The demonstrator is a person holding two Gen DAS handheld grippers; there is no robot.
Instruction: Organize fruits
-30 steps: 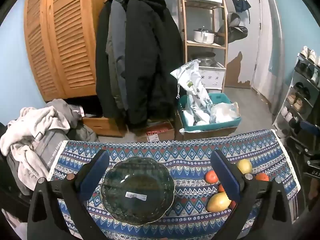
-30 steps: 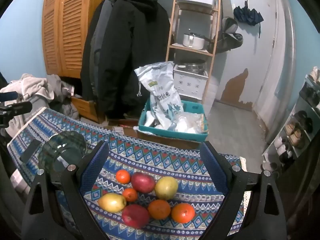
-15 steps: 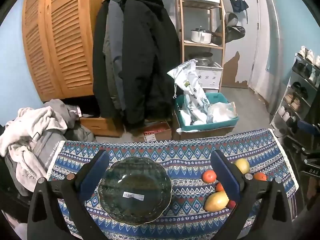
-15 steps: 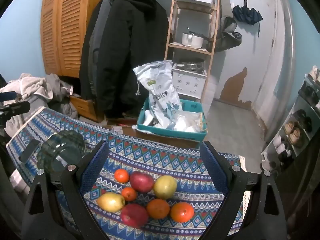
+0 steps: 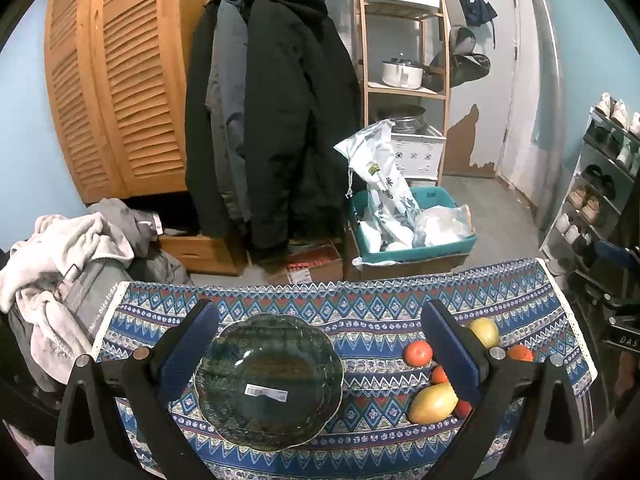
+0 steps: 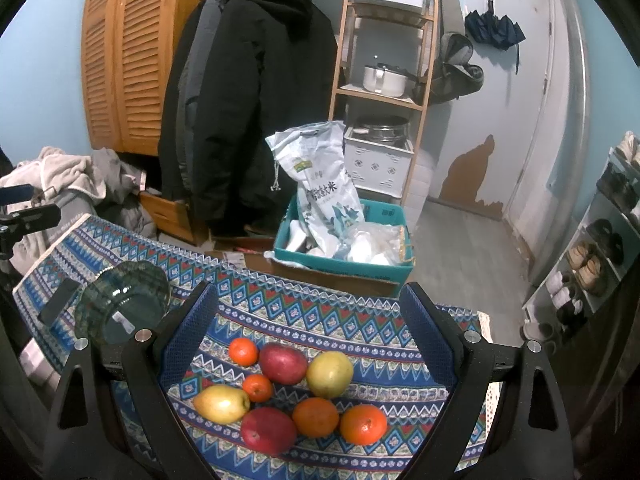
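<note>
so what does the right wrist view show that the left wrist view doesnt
Only the right wrist view shows both red apples and the whole fruit cluster between its open tool. Only the left wrist view shows the barcode label inside the glass plate, framed by its open tool. Both show the plate, patterned cloth and teal bin.

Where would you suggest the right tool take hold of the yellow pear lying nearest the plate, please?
Grip the yellow pear across its fat middle, coming from above: it lies on its side, with a small orange and red apple crowding its right.
</note>
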